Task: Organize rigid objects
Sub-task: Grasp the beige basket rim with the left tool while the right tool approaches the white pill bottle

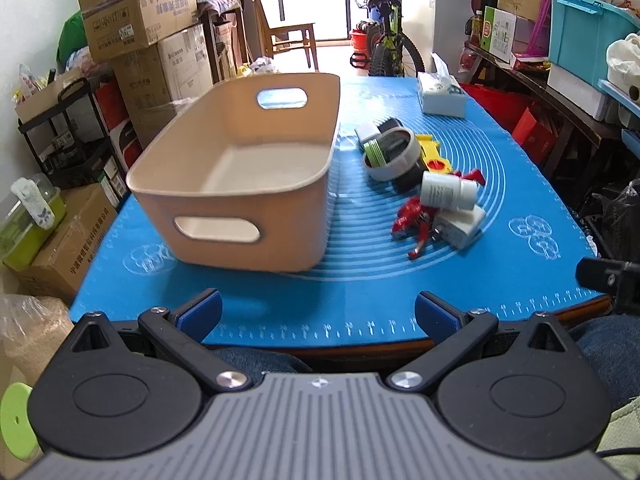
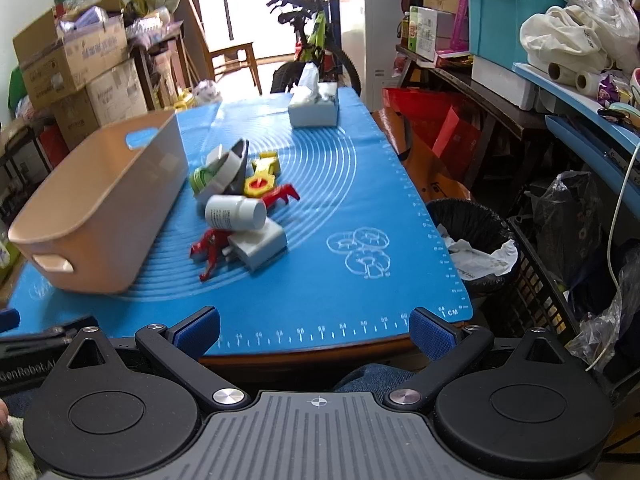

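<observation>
Left wrist view: left gripper point(image 1: 318, 312) spread wide, nothing between the blue pads point(image 1: 200, 310), hanging at the near edge of the blue mat point(image 1: 520, 200). Beige bin point(image 1: 240, 168) sits on the mat's left half, empty, long axis running away from camera, handle cutouts at near and far ends. Just right of it a pile: white bottle point(image 1: 448, 191) lying on its side, cap pointing right, label print too small to read; white charger point(image 1: 460, 227) below it; red toy point(image 1: 412, 220); grey ring point(image 1: 390, 154); yellow piece point(image 1: 430, 150). Tissue box point(image 1: 442, 96) at far right.

Right wrist view: right gripper point(image 2: 316, 332) also wide open, empty, at the mat's near edge. Mat point(image 2: 360, 208) ruler reads "CM", with 50–64 marks. Bottle point(image 2: 236, 212) on its side, cap toward right. Bin point(image 2: 104, 204) on the left, long axis receding. "enRobot.AI" on black part at left.
</observation>
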`<state>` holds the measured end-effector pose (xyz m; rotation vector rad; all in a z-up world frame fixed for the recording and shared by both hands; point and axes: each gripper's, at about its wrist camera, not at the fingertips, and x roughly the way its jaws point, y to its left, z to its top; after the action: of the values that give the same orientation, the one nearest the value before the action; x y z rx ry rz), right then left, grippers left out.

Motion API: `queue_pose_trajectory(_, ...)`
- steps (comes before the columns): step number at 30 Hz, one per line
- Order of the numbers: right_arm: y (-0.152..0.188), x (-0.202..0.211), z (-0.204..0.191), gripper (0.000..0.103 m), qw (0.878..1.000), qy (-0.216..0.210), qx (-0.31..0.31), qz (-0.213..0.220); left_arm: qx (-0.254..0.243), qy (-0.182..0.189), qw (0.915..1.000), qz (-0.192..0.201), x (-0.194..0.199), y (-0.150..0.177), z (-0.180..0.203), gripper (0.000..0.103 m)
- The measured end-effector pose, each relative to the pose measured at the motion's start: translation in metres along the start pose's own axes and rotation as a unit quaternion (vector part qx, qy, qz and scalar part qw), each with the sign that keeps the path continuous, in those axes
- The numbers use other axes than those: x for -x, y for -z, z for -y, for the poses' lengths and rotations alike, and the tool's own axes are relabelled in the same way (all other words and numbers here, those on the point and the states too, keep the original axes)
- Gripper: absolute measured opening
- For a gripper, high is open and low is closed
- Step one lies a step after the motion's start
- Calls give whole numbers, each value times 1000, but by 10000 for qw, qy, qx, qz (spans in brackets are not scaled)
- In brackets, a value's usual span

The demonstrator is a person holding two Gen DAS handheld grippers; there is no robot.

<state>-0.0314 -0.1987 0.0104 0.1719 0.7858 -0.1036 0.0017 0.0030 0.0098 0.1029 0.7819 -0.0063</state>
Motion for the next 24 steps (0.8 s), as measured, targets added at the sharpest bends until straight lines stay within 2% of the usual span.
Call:
queue_pose_trajectory(5,-21,2,2,100,9995,-130,-222,172,188,-115,9996,158,10,-32,-17,101)
queue_pose_trajectory(10,-49,-6,-8,100,9991,-148,-178,368,106,-298,9988,371,7,-75,-36,101)
queue_pose_trajectory(14,-68,-21,-16,100,9991,-113,-204,366,299,-398,9983,302,-13,-104,-60,101)
queue_pose_trajectory(18,-82,-40,-28,100,9994,-44,-136,304,368,-576,9974,210,-37,-122,-85,101)
queue_pose_trajectory(24,-98,-83,-51,100,9998,105,-154,50,419,-647,9970,-18,-79,-146,-125,101)
